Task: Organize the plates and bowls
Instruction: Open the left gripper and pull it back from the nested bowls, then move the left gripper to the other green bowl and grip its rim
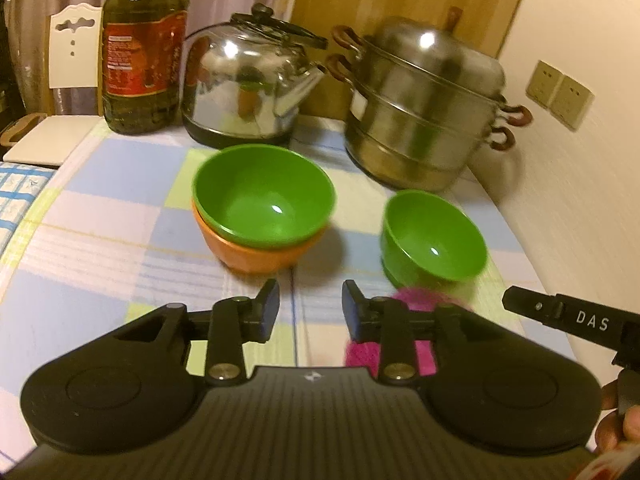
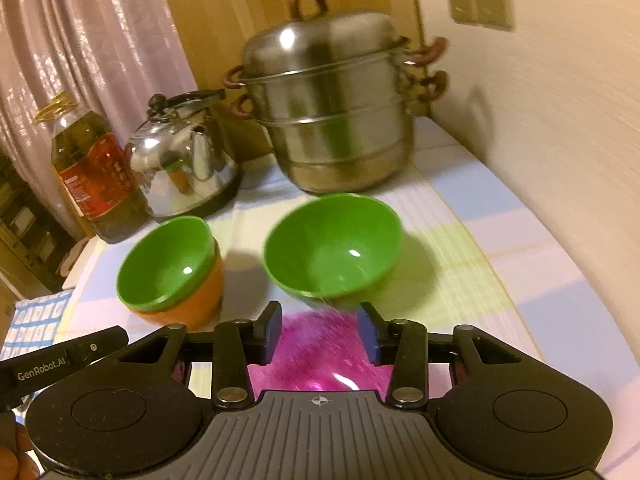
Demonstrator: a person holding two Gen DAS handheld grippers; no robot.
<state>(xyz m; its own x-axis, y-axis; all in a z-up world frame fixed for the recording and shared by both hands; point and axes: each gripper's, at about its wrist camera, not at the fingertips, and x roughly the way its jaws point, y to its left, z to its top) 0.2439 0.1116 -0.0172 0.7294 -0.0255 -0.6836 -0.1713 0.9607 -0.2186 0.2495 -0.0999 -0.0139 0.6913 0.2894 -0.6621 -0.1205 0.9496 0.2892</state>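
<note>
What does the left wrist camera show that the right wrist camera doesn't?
Only the left wrist view shows the white chair back and the pale cutting board. Only the right wrist view shows the pink bowl's glossy inside clearly. Both show the green bowl in the orange bowl, the lone green bowl, kettle, steamer pot and oil bottle.

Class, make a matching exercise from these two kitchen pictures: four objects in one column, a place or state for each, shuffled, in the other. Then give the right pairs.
Column 1
1. orange bowl
2. lone green bowl
3. kettle
4. pink bowl

Column 2
A. between the oil bottle and the steamer pot
B. nearest the grippers
C. holds a green bowl nested inside
D. stands empty, in front of the steamer pot

Pairs: 1-C, 2-D, 3-A, 4-B
</note>
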